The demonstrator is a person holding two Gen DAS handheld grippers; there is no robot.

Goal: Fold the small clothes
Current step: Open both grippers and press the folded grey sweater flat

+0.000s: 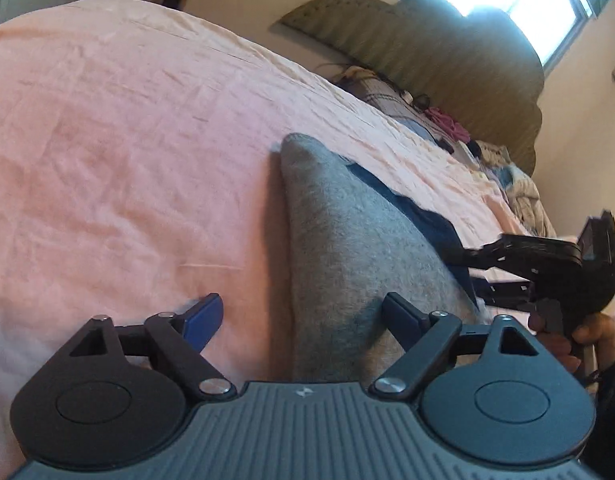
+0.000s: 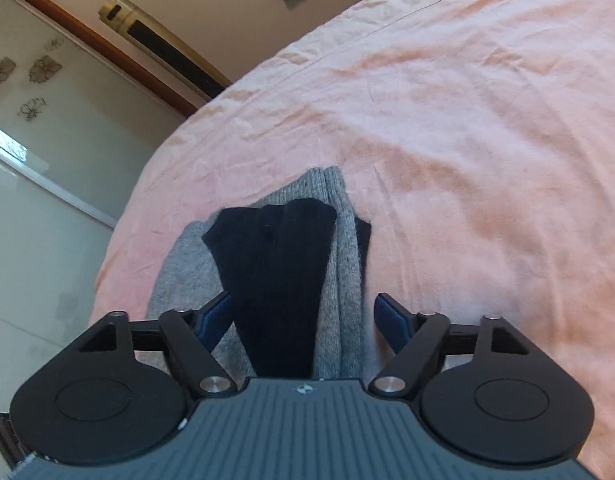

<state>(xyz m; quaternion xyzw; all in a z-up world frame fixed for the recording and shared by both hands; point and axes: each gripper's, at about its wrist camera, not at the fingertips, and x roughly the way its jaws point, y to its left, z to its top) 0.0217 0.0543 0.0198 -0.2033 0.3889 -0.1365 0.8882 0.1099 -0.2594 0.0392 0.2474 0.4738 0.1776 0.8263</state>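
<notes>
Sheet [image 1: 127, 140] first: pink, wrinkled, covering the whole bed we're working on, and bare out on the left. Our left gripper [image 1: 303, 320] hangs over it with its jaws spread wide and nothing pinched; one blue pad [image 1: 201, 322] sits over the sheet, the other over the near edge of the grey garment [image 1: 347, 264], so we'd call it let go. That grey knit lies just beside the middle of the bed, with a dark piece [image 1: 419, 216] peeking out along its far edge. Moving right, our right gripper [image 2: 303, 320] has its jaws around the cloth, the dark piece [image 2: 275, 280] and the grey layers [image 2: 339, 300] running between them. Whether the pads really clamp is hard to say from this angle, because a gap shows by the right pad, so we can't tell. Further right, by the headboard [image 1: 447, 60], there's a heap of other clothes [image 1: 503, 168]. As for progress, we reckon this garment looks folded over at least once but not tidy yet; squaring it up remains, plus maybe that pile.
</notes>
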